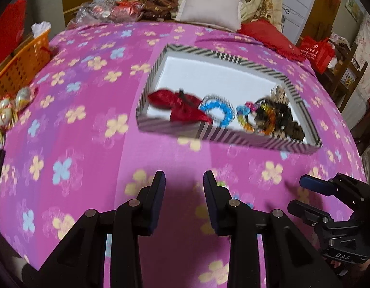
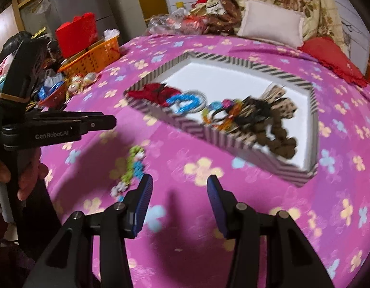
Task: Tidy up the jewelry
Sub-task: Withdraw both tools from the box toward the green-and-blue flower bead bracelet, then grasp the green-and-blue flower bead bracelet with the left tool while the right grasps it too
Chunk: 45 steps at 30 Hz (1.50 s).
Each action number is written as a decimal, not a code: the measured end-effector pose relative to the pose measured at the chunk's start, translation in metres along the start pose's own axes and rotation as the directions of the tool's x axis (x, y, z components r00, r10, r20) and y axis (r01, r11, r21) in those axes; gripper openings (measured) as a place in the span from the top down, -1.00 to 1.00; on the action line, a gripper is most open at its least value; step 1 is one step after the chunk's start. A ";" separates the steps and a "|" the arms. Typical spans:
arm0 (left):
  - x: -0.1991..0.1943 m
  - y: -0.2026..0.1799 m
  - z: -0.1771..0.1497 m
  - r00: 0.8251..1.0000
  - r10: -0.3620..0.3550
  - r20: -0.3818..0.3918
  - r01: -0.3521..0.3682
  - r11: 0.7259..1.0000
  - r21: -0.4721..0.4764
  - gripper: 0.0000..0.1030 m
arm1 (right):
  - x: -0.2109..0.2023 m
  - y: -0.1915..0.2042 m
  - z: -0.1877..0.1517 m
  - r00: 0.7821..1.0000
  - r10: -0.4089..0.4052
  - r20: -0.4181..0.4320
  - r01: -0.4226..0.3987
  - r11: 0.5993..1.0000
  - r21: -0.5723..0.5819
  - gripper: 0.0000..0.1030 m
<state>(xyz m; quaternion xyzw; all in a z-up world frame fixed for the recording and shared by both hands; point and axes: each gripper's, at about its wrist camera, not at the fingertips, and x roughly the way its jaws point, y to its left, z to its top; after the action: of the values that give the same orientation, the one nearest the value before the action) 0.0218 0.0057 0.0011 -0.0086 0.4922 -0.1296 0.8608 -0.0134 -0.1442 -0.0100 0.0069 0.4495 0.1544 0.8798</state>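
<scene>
A striped box (image 1: 232, 138) (image 2: 208, 132) with a white inside lies on the pink flowered bedspread. Along its near side are a red pouch (image 1: 182, 108), a blue bracelet (image 1: 218, 111), colourful bracelets (image 1: 254, 117) and dark brown beads (image 1: 290, 124). A green, blue and white beaded bracelet (image 2: 132, 168) lies loose on the bedspread, just left of my right gripper's left finger. My right gripper (image 2: 180, 182) is open with nothing between its pads. Short of the box, my left gripper (image 1: 184, 180) hovers open and empty over the bedspread. The two grippers are side by side.
An orange basket (image 1: 24, 60) and shiny round ornaments (image 1: 14, 105) sit at the bed's left edge. A white pillow (image 1: 208, 7), a red cushion (image 1: 268, 36) and piled cloth lie beyond the box. A hand (image 2: 29, 175) grips the left tool.
</scene>
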 end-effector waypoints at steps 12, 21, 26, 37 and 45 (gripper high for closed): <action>-0.003 0.001 -0.010 1.000 -0.003 0.000 0.003 1.000 -0.008 0.55 | 0.038 0.032 -0.001 0.996 -0.061 -0.069 0.053 0.991 -0.123 0.05; -0.001 0.000 -0.010 1.000 0.000 -0.007 0.000 1.000 -0.004 0.55 | 0.038 0.027 -0.001 0.983 -0.179 -0.049 0.170 0.973 -0.155 0.03; 0.000 -0.004 -0.012 1.000 -0.010 -0.011 0.010 1.000 0.002 0.55 | 0.025 0.001 -0.007 0.972 -0.230 -0.054 0.225 0.970 -0.096 0.00; 0.011 -0.034 -0.014 0.997 -0.064 -0.050 0.070 0.990 0.121 0.55 | 0.016 -0.010 -0.018 0.988 -0.142 -0.053 0.138 0.988 -0.063 0.00; 0.025 -0.048 -0.019 0.987 -0.124 -0.100 0.141 0.971 0.192 0.55 | 0.017 -0.008 -0.021 0.992 -0.116 -0.050 0.111 0.990 -0.082 0.01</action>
<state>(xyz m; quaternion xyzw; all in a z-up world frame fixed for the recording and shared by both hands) 0.0074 -0.0446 -0.0224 0.0502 0.5124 -0.2356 0.8243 -0.0187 -0.1501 -0.0367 -0.0577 0.4665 0.1220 0.8742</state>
